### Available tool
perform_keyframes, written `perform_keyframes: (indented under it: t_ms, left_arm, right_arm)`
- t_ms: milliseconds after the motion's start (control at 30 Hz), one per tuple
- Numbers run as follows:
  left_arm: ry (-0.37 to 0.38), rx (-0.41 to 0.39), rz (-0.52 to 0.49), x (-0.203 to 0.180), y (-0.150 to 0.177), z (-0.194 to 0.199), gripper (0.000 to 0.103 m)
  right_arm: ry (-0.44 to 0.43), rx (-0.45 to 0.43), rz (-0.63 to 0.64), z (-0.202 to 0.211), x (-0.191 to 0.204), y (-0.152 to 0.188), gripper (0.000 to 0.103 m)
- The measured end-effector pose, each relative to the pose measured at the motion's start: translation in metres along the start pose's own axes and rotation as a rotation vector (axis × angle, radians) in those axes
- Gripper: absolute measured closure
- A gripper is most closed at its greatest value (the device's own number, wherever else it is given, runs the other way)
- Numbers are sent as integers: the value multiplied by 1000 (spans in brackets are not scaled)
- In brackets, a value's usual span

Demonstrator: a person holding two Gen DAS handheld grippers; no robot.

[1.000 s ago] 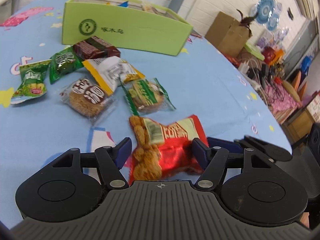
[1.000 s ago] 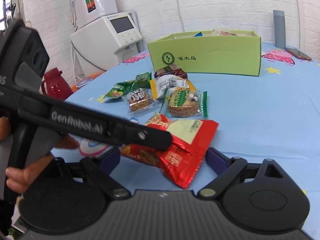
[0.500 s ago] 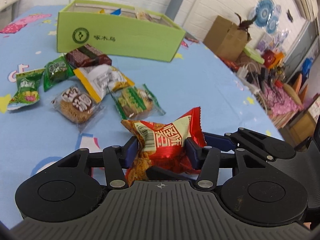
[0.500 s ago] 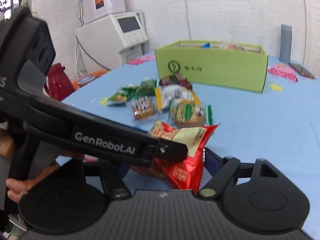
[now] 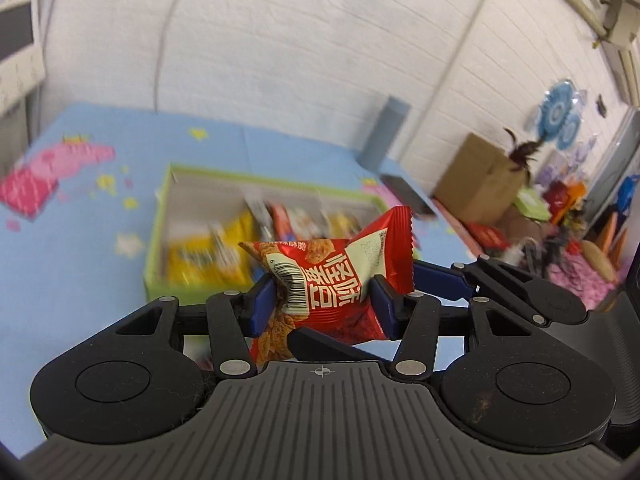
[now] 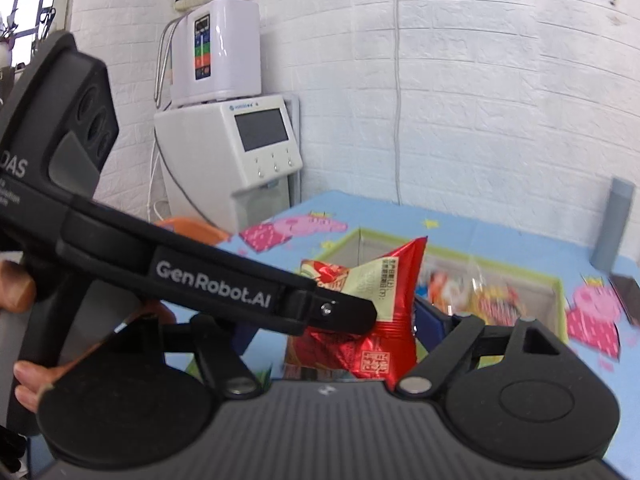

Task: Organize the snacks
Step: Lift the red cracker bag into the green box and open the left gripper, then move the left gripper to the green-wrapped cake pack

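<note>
Spreading across both views is the light-blue cartoon-printed bench (image 5: 72, 264), backed by a white brick wall (image 5: 320, 40), with a white water dispenser with a dark screen (image 6: 240, 148) standing at its far left edge in the right wrist view. On the bench sits an open lime-green cardboard box (image 5: 154, 240), its inside holding blurred yellow and red snack packets (image 5: 208, 258). A grey upright cylinder (image 5: 384, 136) stands behind the box near the wall. Held in the air in front of the box is a crinkled red foil snack packet with white lettering (image 5: 340, 276). The left gripper (image 5: 320, 306) has its blue-padded jaws pressed against both sides of this packet, gripping it. The right gripper (image 6: 332, 340) sits at the same packet from the other side; its jaws are opening, with the packet's lower end between them, and whether its pads press on the foil cannot be told, as the left gripper's black arm crosses in front.
</note>
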State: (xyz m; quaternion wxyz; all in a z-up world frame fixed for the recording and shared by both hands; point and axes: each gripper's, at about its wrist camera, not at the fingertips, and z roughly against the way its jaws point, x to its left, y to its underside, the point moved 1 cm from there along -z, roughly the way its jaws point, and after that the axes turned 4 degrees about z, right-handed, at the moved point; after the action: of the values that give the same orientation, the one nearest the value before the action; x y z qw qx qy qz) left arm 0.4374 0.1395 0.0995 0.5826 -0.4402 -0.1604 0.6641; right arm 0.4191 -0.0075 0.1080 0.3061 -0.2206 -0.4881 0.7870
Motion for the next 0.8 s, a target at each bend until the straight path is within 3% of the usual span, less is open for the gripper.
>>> perform_keyframes:
  t_ms: [167,267,400,567,633,733,800]
  left_arm:
    - [-69,16,-17,31,-44,-50,65]
    - [-99,35,8,52,-49,-81,64]
    - [-130,-17,39,67,-51,-91,56]
    - [-100,-120,32,64,-47,-48,52]
    - [-97,-145,5,57,-34,-24,40]
    - [-88,-131,-42,52,-4,2,39]
    - [-80,-81,-65,51,21,9,41]
  right_arm:
    - [-30,50,11,-77,-30,-31,14]
    - [-34,89,0,-112,-45,-27,11]
    - [-19,125,-4,-136,-56,-18,10]
    - [8,15,-54,-90,-62,-18,9]
    - [-10,-26,-59,-62,-53,-11,9]
    - [-76,-27,-62,-27,-31,16,10]
    - [-129,20,-94,-13,-20,41,10]
